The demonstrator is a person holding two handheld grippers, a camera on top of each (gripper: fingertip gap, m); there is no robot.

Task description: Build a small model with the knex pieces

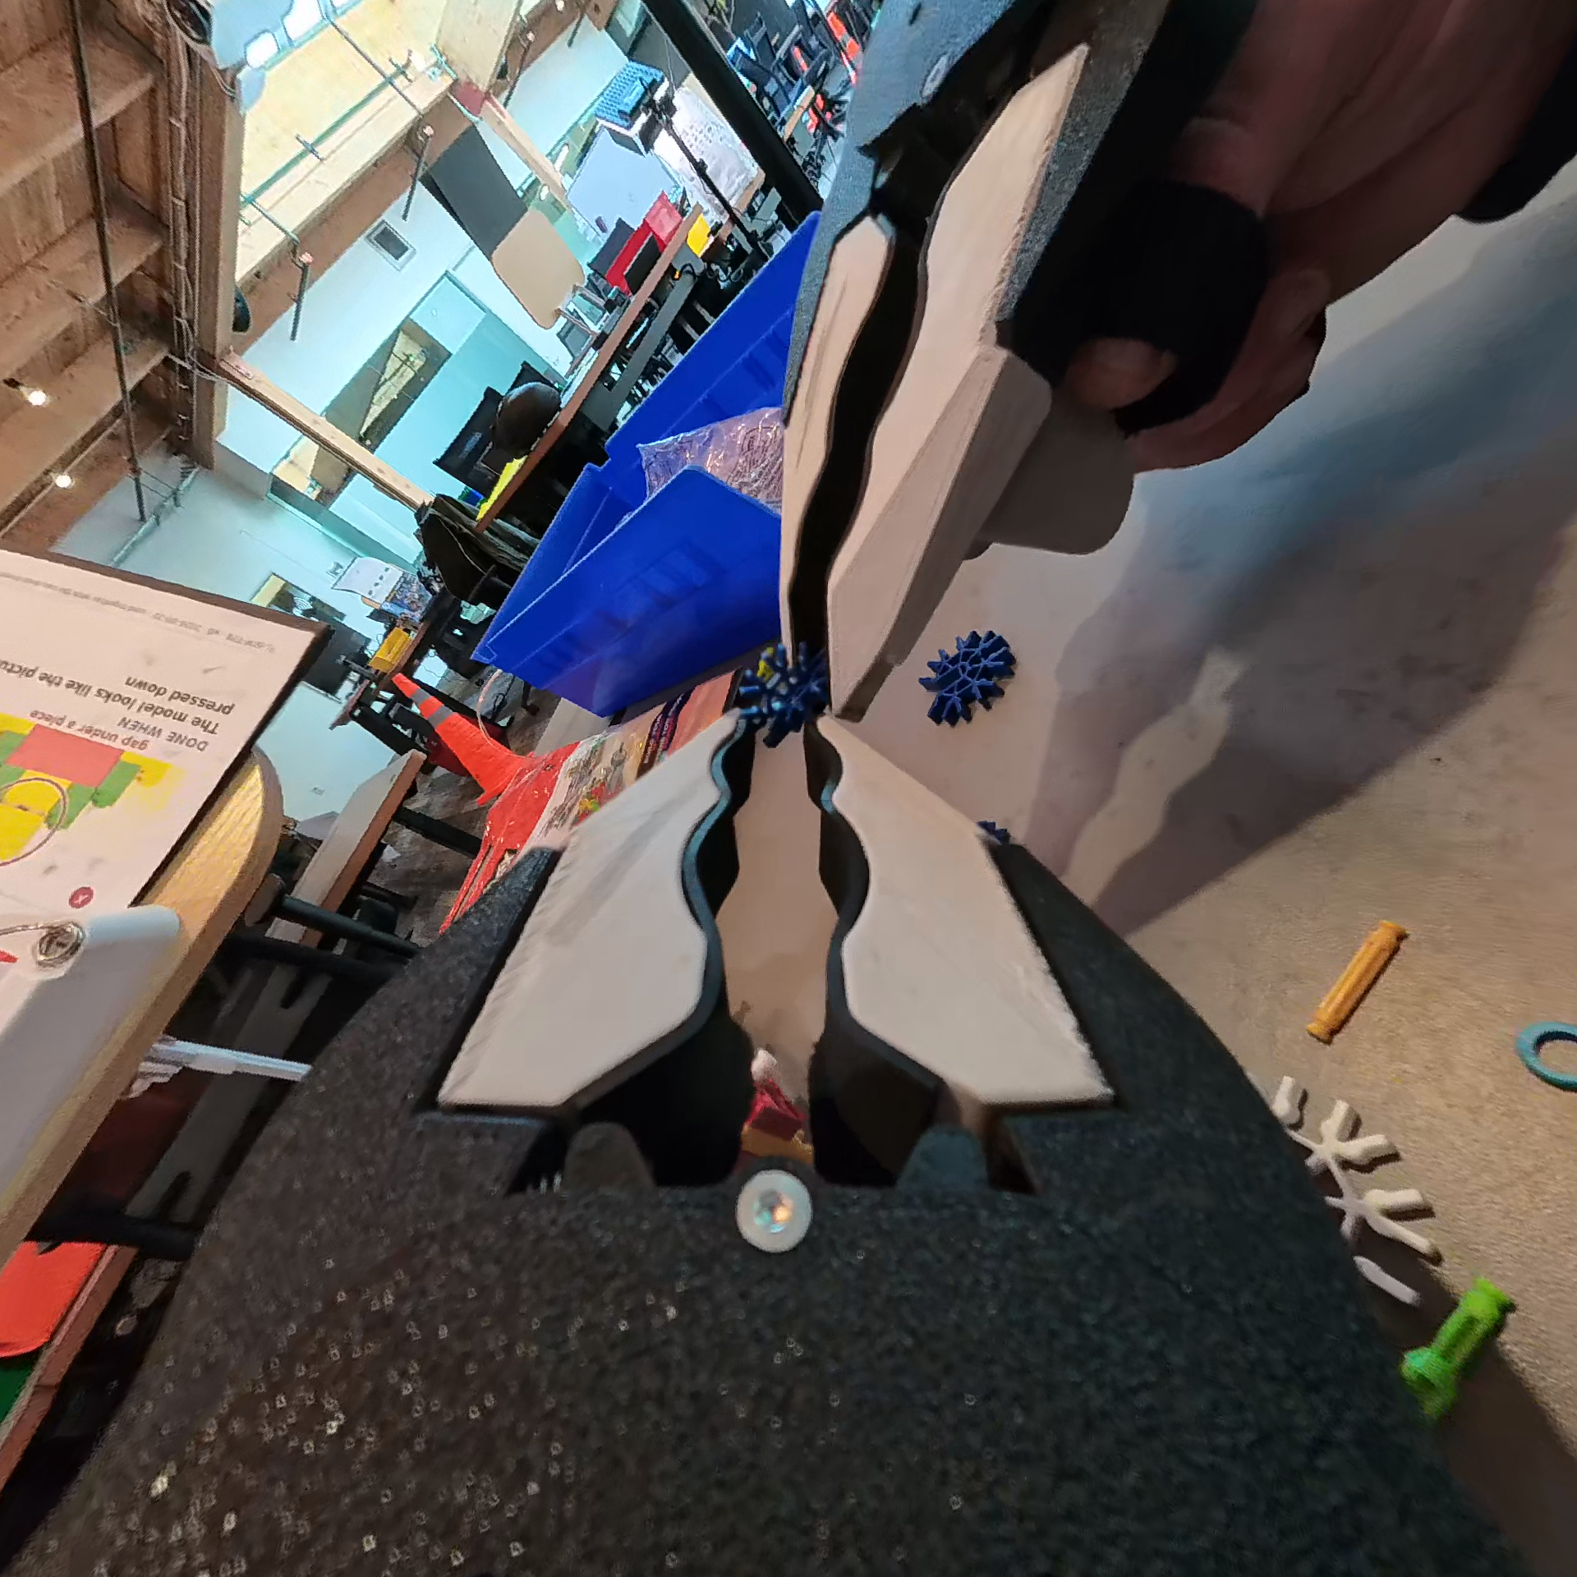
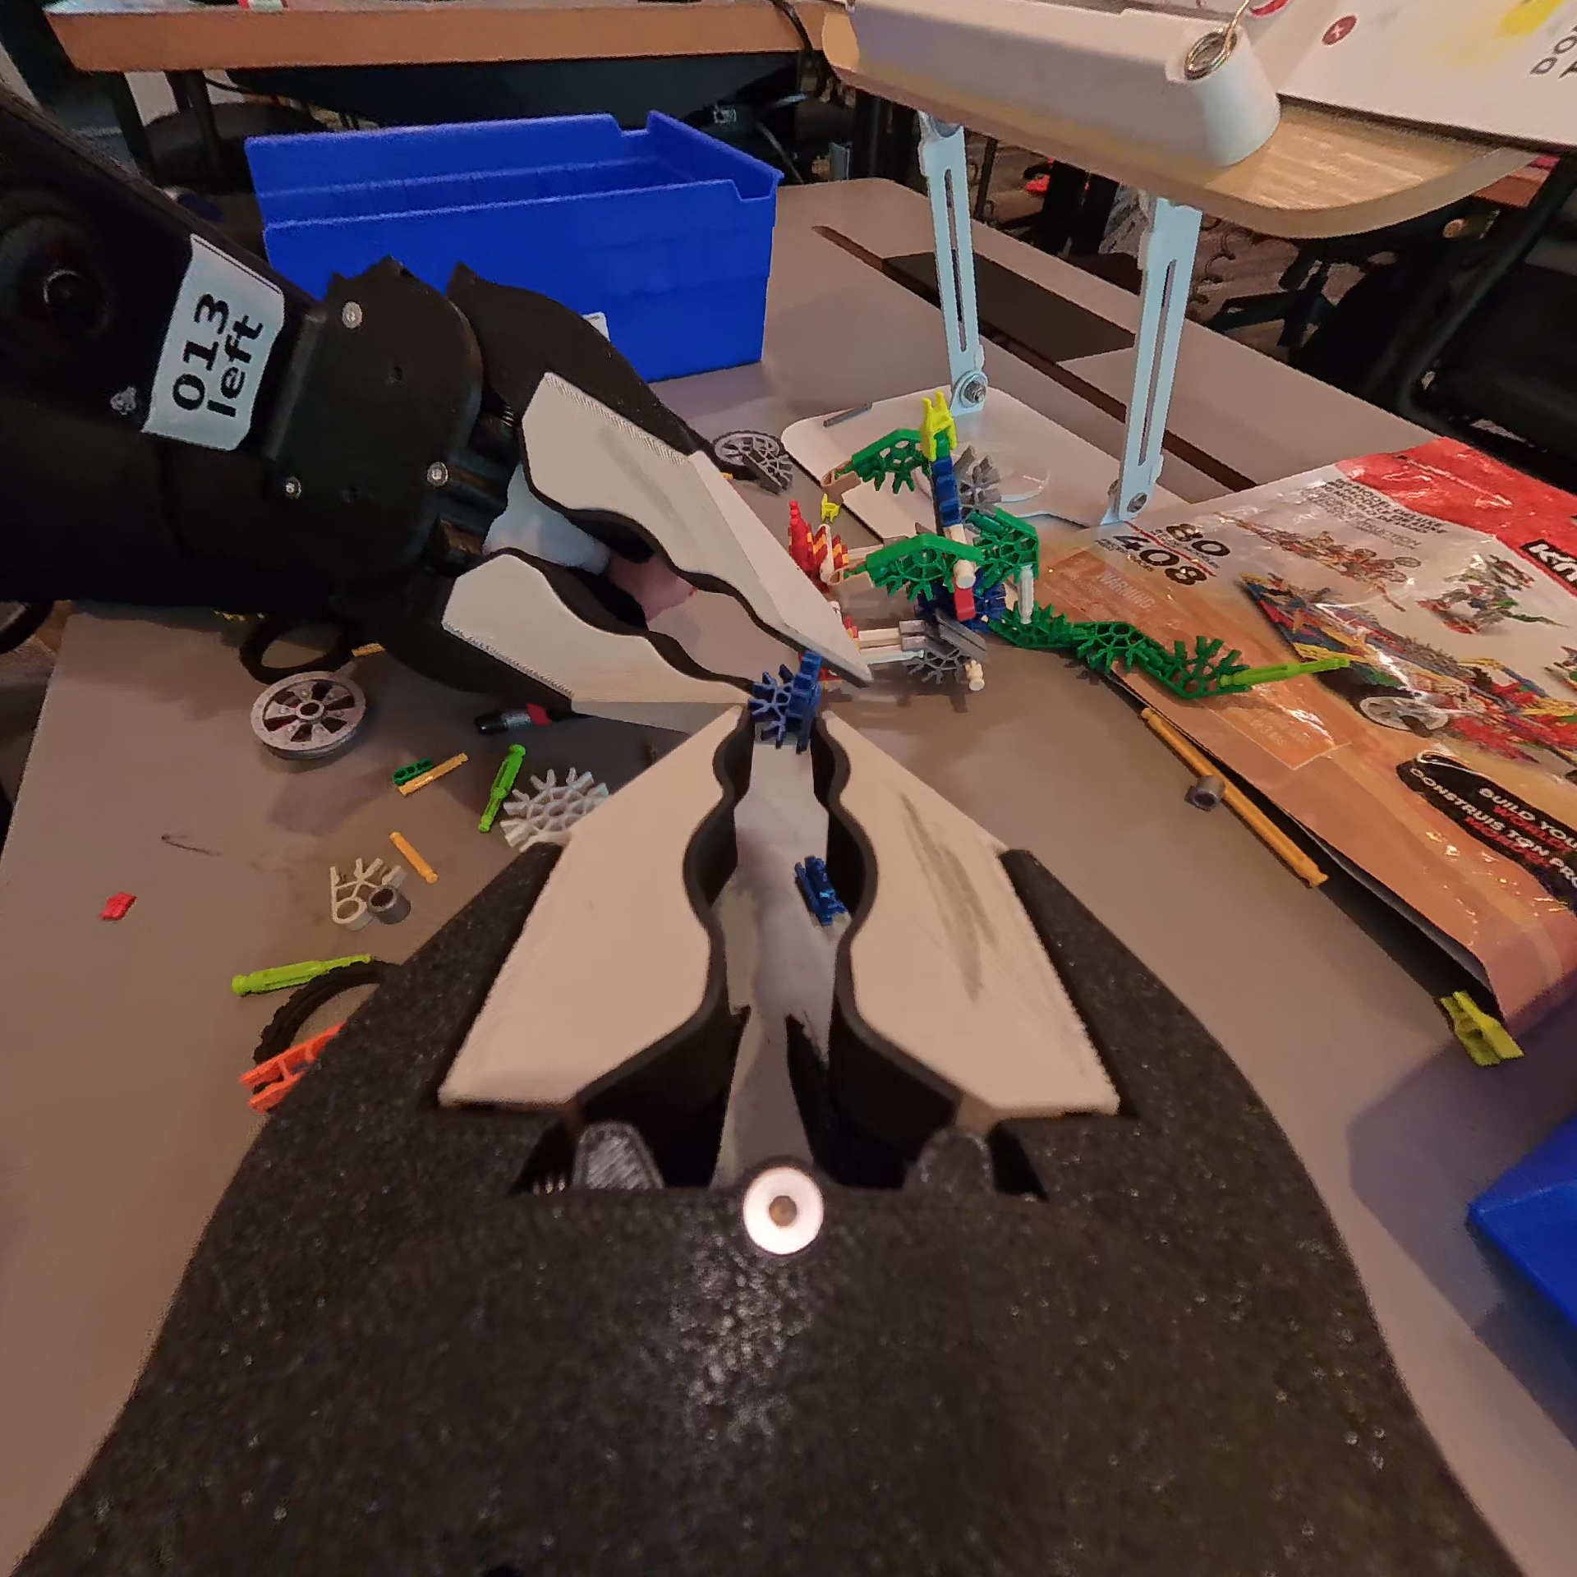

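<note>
Pinching one blue snowflake connector (image 2: pixel 785 701) from both sides: right gripper (image 2: pixel 778 721) clenched on it at the tips, left gripper (image 2: pixel 806 683) also closed on it, meeting tip to tip above the grey table (image 2: pixel 1067 853). Green-and-blue rod model (image 2: pixel 939 546) stands just beyond, partly built. Loose white snowflake connector (image 2: pixel 555 806), green rod (image 2: pixel 501 785) and wheel (image 2: pixel 309 712) lie nearby, unattached.

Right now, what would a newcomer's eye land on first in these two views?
Dead centre, the right gripper and the left gripper meet tip to tip on a blue snowflake connector, both pinching it above the grey table. Just behind stands a half-built model of green, red and blue rods, with a colourful kit bag to its right. Blue bins sit at the far left.
</note>
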